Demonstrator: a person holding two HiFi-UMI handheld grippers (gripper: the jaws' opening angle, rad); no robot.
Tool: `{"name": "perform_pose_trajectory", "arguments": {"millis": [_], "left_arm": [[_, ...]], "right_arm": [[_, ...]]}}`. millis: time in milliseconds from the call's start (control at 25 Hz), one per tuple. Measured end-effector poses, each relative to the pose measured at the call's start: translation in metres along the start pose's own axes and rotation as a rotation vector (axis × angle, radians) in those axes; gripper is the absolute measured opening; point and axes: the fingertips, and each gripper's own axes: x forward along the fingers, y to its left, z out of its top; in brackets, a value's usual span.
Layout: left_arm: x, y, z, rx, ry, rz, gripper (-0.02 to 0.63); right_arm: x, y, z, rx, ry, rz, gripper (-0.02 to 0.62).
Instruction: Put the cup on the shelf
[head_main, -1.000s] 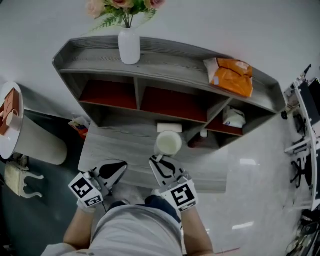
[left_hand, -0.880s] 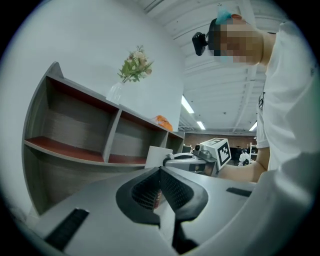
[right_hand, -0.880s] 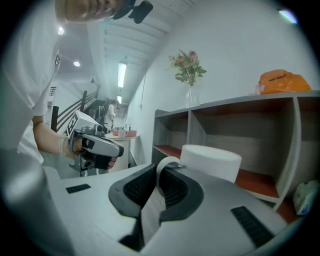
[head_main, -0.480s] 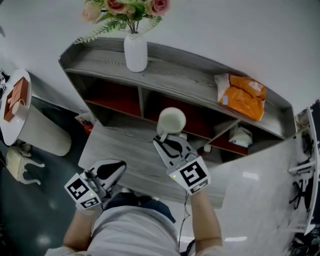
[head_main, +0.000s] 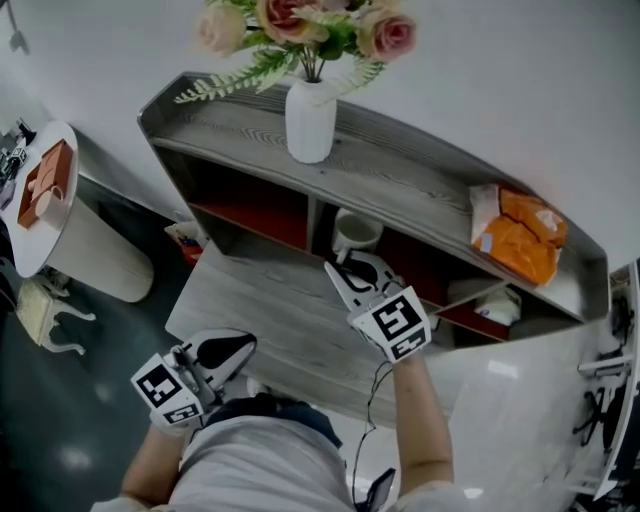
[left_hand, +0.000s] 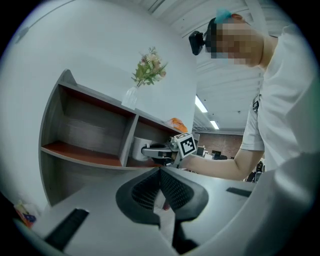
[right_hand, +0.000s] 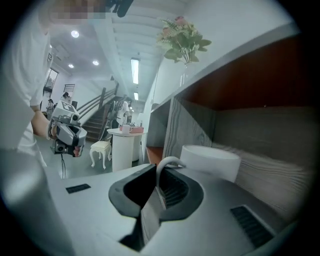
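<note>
Cup moved from above the desk into the shelf's middle compartment.

The cup (head_main: 356, 230) is now inside the middle compartment of the shelf (head_main: 400, 185), below the vase (head_main: 311, 120); a second ago it was over the desk (head_main: 260, 300). The right gripper (head_main: 350, 270) is clamped on the cup's handle (right_hand: 167, 161). Whether the base rests on the board cannot be confirmed. Placement appears nearly complete, with release outstanding. The left gripper (head_main: 232, 350) is closed on nothing, near the person's body.
</note>
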Motion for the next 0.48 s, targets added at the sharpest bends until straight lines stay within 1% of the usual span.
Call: {"name": "perform_pose_trajectory", "arguments": {"millis": [200, 360, 480], "left_arm": [[-0.008, 0.010, -0.006, -0.014, 0.002, 0.042, 0.017], [-0.014, 0.016, -0.008, -0.036, -0.004, 0.059, 0.017], [-0.015, 0.020, -0.009, -0.035, -0.006, 0.071, 0.017]], "right_arm": [[0.016, -0.011, -0.009, 0.003, 0.017, 0.024, 0.035], [0.024, -0.016, -0.017, 0.001, 0.030, 0.031, 0.035], [0.028, -0.019, -0.019, -0.002, 0.022, 0.040, 0.035]]}}
